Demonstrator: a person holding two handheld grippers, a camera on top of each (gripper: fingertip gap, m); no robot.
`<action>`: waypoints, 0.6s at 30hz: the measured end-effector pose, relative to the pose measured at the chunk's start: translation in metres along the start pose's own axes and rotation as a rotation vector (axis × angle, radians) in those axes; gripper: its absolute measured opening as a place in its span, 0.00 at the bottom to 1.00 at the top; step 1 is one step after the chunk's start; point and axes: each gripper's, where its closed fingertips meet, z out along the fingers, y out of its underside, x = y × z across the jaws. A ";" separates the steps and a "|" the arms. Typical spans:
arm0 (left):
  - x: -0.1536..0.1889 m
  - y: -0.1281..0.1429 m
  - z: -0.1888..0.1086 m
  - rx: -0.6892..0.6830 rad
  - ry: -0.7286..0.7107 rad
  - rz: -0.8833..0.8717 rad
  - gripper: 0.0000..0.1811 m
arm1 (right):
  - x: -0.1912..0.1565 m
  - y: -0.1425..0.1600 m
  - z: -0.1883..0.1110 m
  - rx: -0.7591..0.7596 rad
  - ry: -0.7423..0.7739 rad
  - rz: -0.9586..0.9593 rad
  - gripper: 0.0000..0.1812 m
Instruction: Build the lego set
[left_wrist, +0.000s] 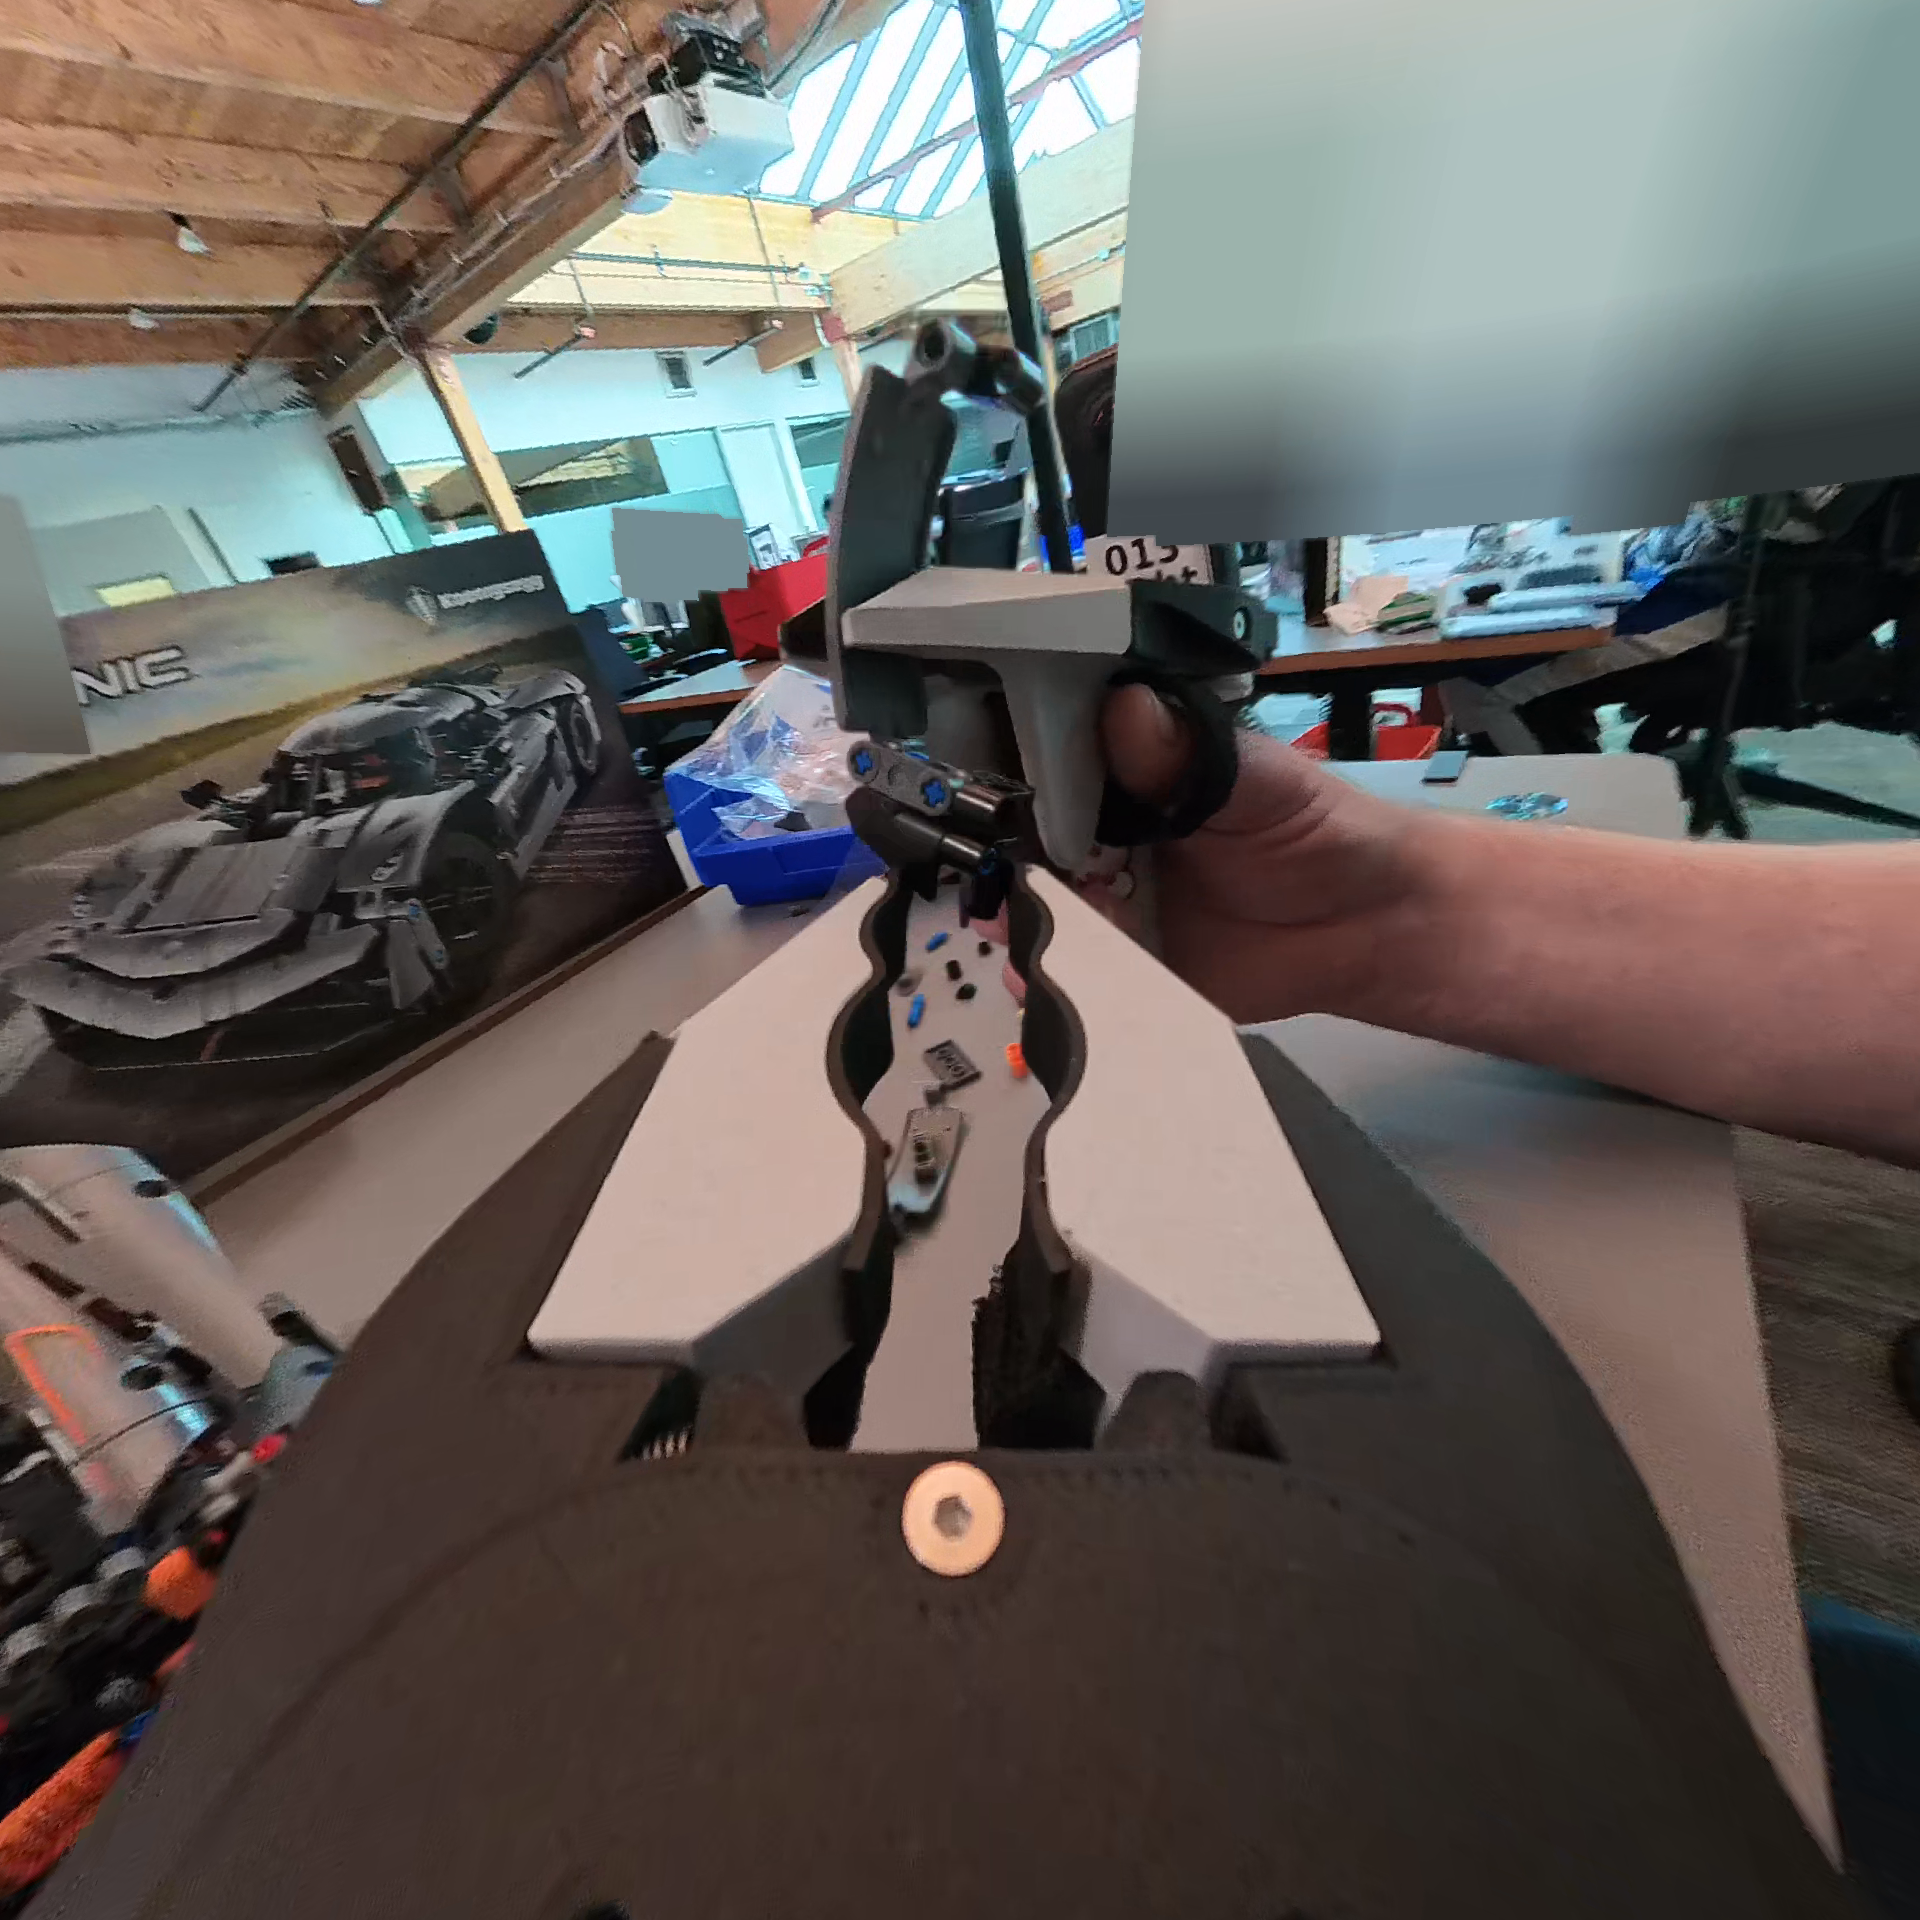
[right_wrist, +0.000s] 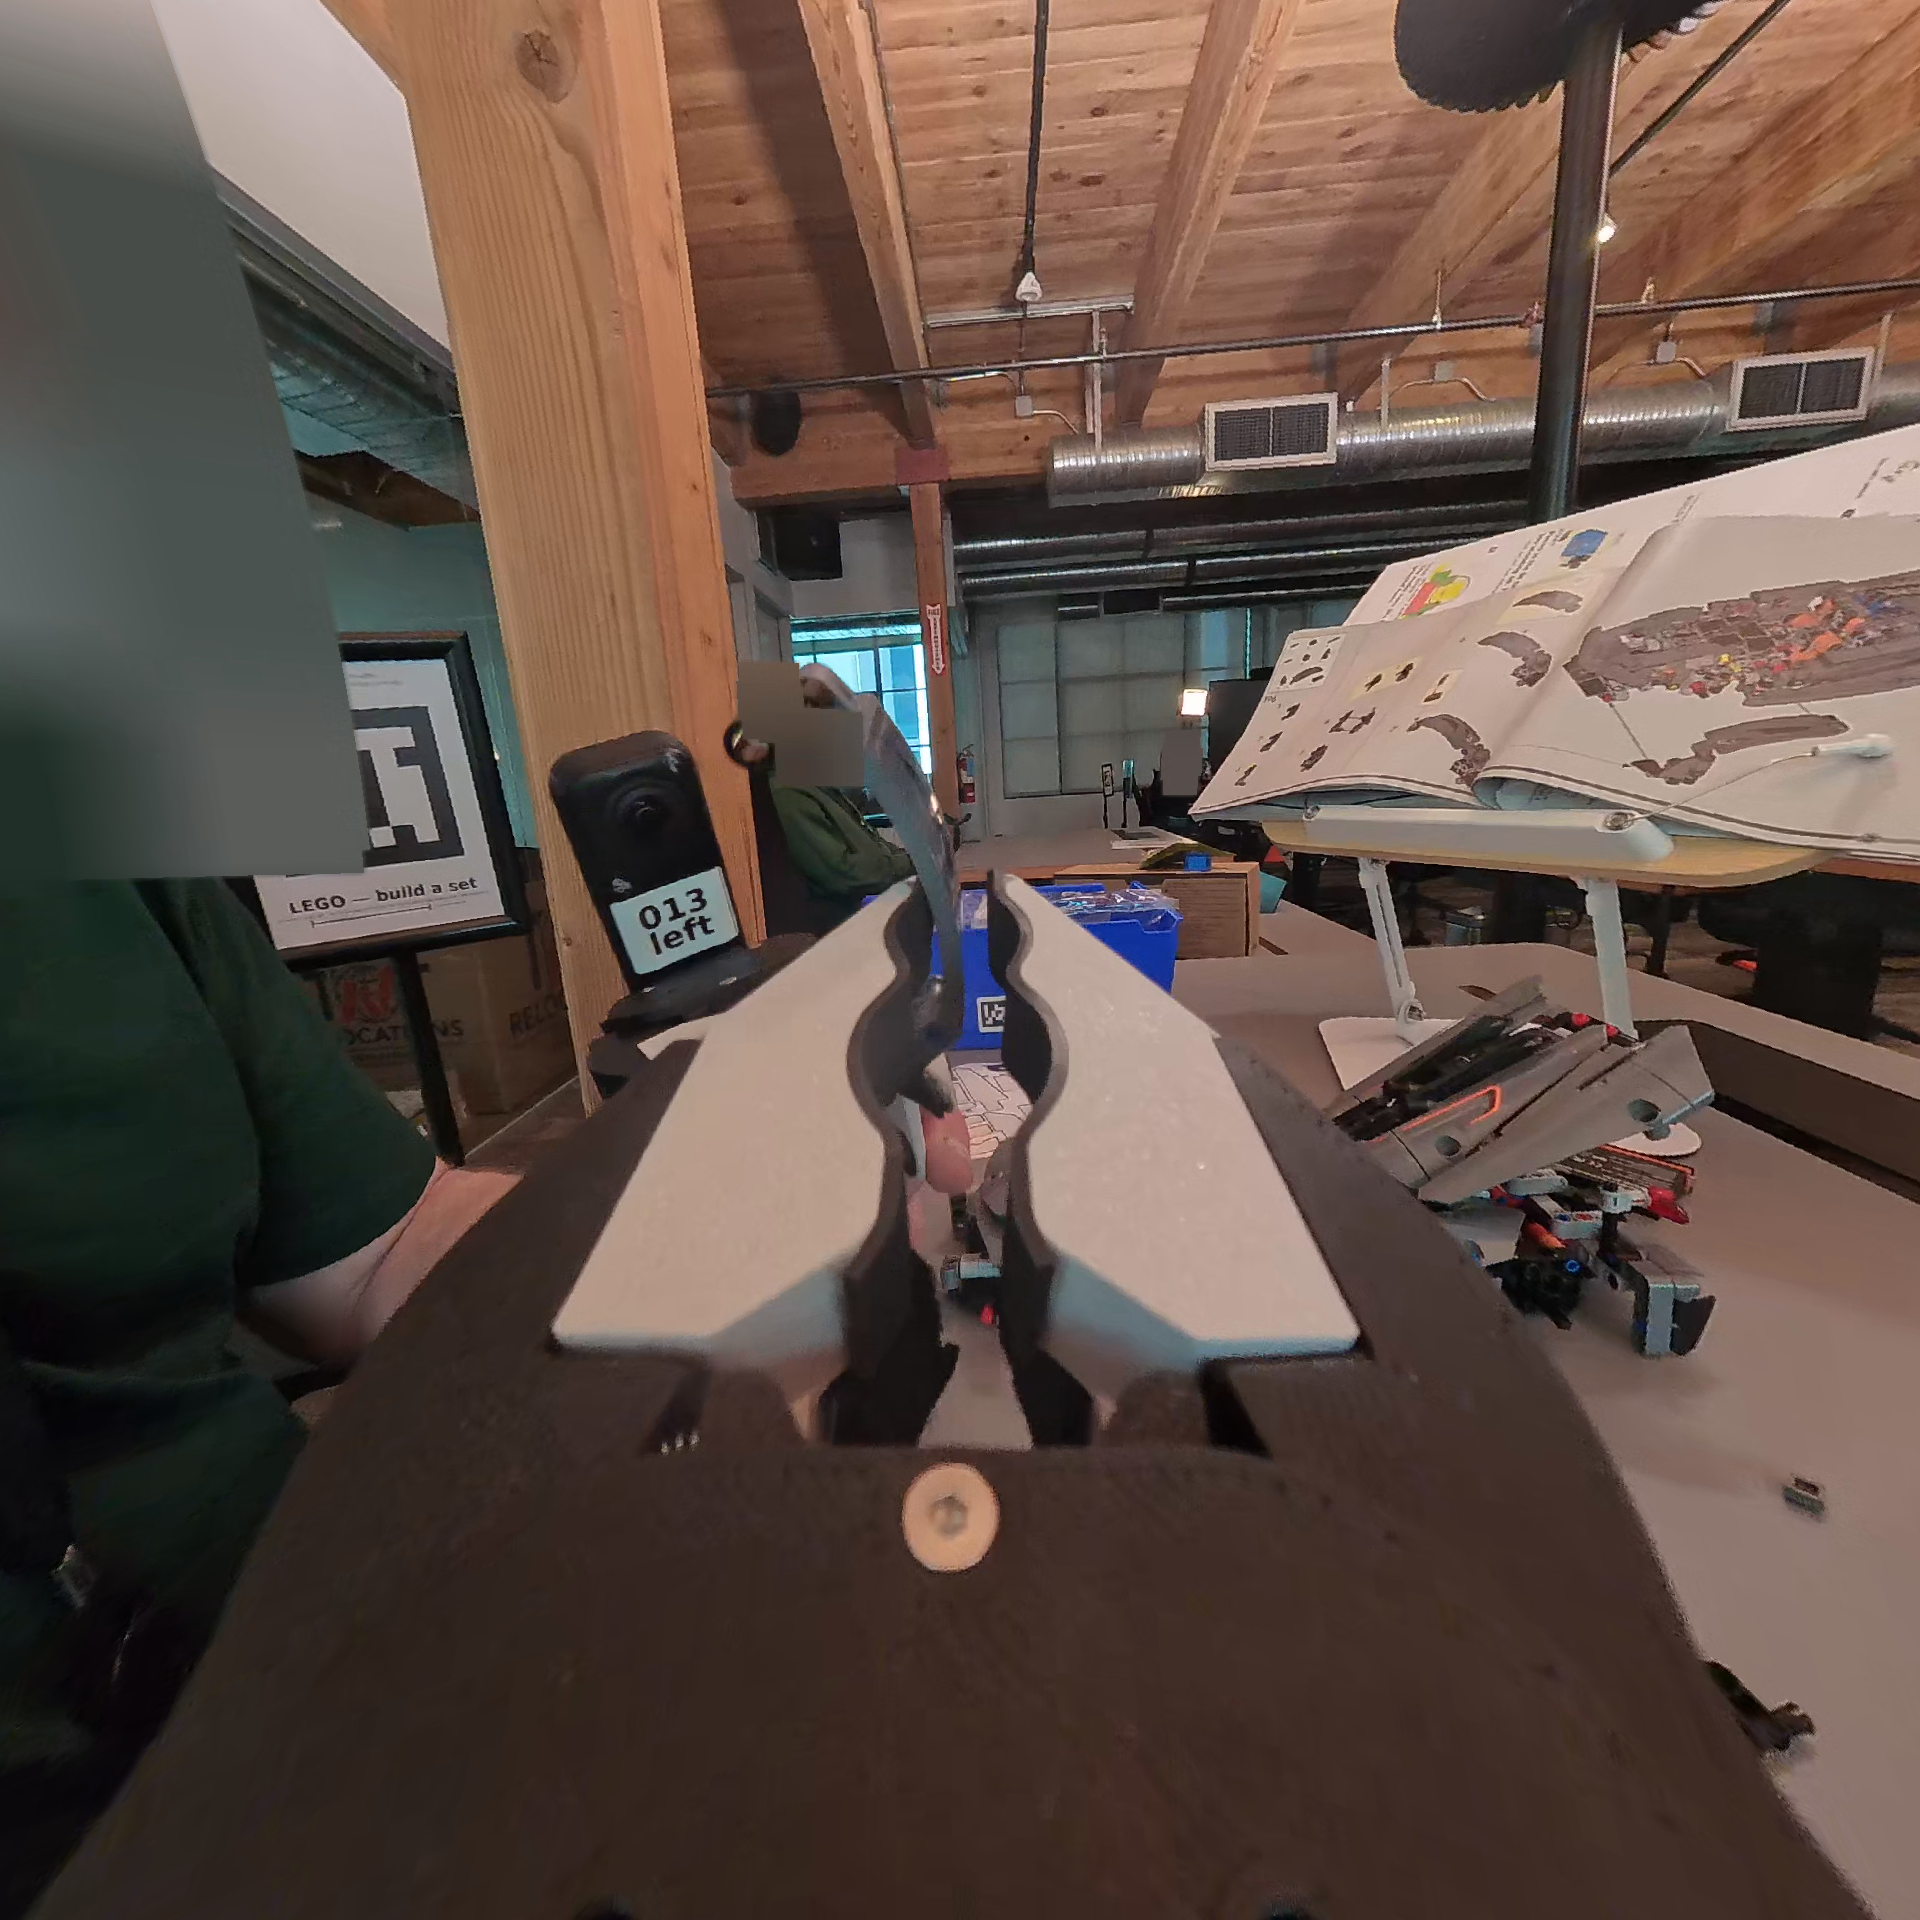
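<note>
- Nearest in the left wrist view, the left gripper has its jaws nearly closed at the tips on a small black lego assembly with blue pins, held up above the tabletop.
- Between its fingers, loose small pieces lie scattered on the tabletop (blue, black, one orange).
- Beyond, a hand holds the right gripper, which clasps a dark curved panel.
- Further left, the set's box leans upright, with a blue bin beside it.
- Closest in the right wrist view, the right gripper's jaws clamp the curved panel, which rises past the tips.
- Right of them, the part-built car rests on the tabletop below an open instruction booklet on a stand.
</note>
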 end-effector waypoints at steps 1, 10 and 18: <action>-0.001 0.001 -0.001 -0.013 -0.016 0.036 0.08 | 0.001 0.000 0.000 -0.003 0.005 0.004 0.05; -0.018 0.000 -0.009 -0.098 -0.163 0.348 0.04 | 0.007 0.002 -0.001 -0.022 0.043 0.003 0.09; -0.021 -0.001 -0.012 -0.137 -0.214 0.547 0.03 | 0.011 0.003 -0.001 -0.030 0.063 0.009 0.11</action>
